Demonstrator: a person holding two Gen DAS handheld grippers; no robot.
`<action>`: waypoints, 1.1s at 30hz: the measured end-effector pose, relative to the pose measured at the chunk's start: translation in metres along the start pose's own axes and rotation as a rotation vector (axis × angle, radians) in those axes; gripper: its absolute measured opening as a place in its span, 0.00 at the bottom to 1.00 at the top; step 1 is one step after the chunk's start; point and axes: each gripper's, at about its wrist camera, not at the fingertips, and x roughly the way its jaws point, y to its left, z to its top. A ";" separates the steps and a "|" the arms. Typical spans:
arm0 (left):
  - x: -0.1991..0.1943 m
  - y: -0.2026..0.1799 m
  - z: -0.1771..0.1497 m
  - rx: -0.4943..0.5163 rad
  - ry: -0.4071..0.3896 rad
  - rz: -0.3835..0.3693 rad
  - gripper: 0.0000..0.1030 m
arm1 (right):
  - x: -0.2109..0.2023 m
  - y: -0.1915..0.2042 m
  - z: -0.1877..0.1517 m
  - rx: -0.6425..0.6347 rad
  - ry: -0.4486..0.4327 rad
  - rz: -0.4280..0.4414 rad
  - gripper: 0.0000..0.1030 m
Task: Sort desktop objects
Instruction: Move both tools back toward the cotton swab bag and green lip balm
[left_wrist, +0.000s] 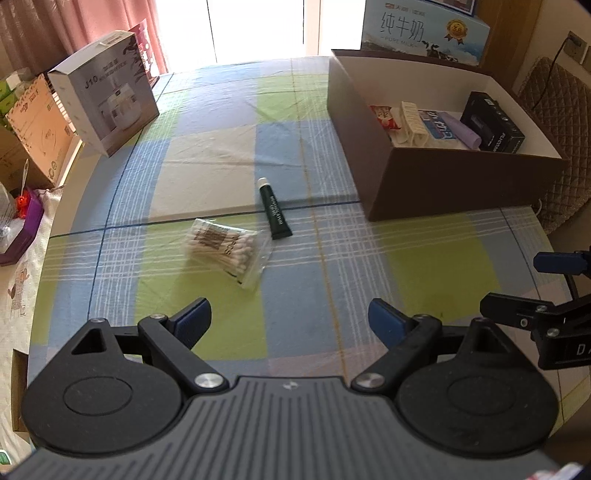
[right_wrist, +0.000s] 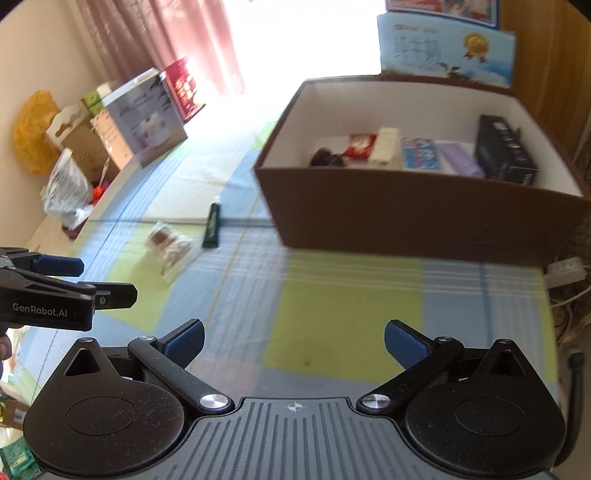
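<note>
A clear bag of cotton swabs (left_wrist: 225, 251) lies on the checked tablecloth (left_wrist: 207, 147), a dark green tube (left_wrist: 275, 212) with a white cap just to its right. My left gripper (left_wrist: 290, 319) is open, hovering short of the bag with nothing between its fingers. The brown box (left_wrist: 443, 181) at the right holds several items: a red packet, a white piece, a blue packet, a purple roll, a black carton. In the right wrist view my right gripper (right_wrist: 293, 343) is open and empty above the cloth, in front of the brown box (right_wrist: 406, 214). The swab bag (right_wrist: 170, 247) and tube (right_wrist: 212, 227) lie to its left.
A grey appliance carton (left_wrist: 103, 92) stands at the table's far left edge, with cardboard boxes beside it. A blue milk carton (left_wrist: 424, 29) stands behind the brown box. The other gripper shows at the right edge (left_wrist: 554, 317) and at the left edge (right_wrist: 48, 291).
</note>
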 end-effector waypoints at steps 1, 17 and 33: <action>0.000 0.005 -0.002 -0.005 0.004 0.005 0.87 | 0.004 0.004 0.000 -0.003 0.006 0.004 0.98; 0.017 0.065 -0.005 -0.084 0.038 0.036 0.87 | 0.056 0.052 0.011 0.018 -0.010 0.056 0.98; 0.068 0.080 0.017 -0.207 0.041 0.032 0.87 | 0.109 0.050 0.035 0.129 -0.077 0.083 0.45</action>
